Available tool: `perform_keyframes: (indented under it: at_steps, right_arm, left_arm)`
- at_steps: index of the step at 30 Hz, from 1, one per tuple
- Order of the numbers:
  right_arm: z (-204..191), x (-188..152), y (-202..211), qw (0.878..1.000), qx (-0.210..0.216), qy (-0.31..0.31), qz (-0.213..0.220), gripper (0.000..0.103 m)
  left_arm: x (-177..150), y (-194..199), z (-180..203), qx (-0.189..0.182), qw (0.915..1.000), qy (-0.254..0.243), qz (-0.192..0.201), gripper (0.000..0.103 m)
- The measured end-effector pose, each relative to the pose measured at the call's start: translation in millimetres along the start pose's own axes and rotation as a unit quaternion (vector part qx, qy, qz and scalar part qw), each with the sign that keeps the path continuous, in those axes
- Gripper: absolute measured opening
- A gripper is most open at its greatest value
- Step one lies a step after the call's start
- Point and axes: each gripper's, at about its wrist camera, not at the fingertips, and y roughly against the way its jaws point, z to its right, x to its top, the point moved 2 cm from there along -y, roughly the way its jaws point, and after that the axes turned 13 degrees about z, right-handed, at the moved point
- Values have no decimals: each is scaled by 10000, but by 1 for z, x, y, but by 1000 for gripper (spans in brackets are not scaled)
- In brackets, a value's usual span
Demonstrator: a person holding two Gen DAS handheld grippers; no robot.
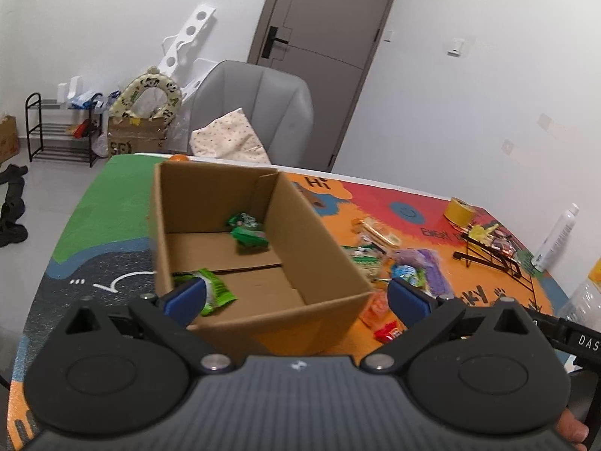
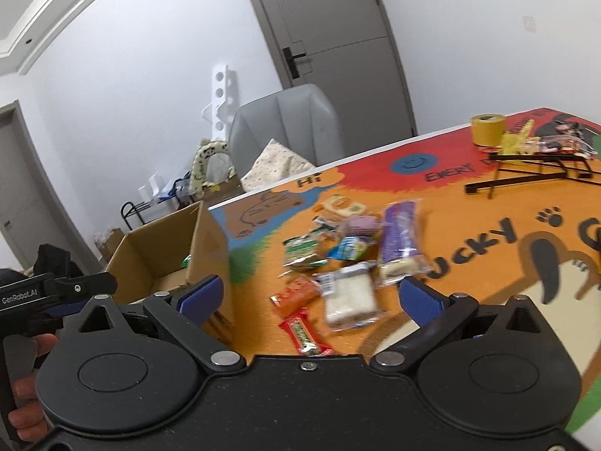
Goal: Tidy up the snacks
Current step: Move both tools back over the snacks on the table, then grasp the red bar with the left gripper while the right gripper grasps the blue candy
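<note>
An open cardboard box (image 1: 319, 263) stands on the colourful table mat. It holds a green snack packet (image 1: 246, 231) at the back and another green packet (image 1: 214, 289) at the front left. My left gripper (image 1: 296, 297) is open and empty, just above the box's near edge. In the right wrist view, a pile of loose snacks lies right of the box (image 2: 210, 240): a white sandwich pack (image 2: 349, 297), an orange packet (image 2: 296, 293), a red bar (image 2: 304, 332), a purple pack (image 2: 398, 236). My right gripper (image 2: 311, 297) is open and empty above them.
A yellow tape roll (image 2: 488, 127) and a black wire rack (image 2: 533, 169) stand at the far right of the table. A white bottle (image 1: 556, 236) stands at the right edge. A grey chair (image 1: 255, 109) with a cushion sits behind the table.
</note>
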Motion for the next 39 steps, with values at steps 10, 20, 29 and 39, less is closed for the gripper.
perform_keyframes:
  at_steps: [10,20,29,39]
  right_arm:
    - [48,6,24,9986,-328,-297,288,103]
    - [85,-3,32,9972,-493,-510,240,97]
    - [99,-21,25,9969,-622,-474,19,96]
    - [107,-55,2,9964,-617,-541,-213,85]
  left_arm:
    - [-6,-2,47,-472,9984,-293,53,102]
    - [-21,-17,79,-766,9963,-390,-70,102]
    - [-46,-35,105,-1049,9927,-515,-290,98]
    - [-76,-66,117,-1009,9905,-662,-662,90]
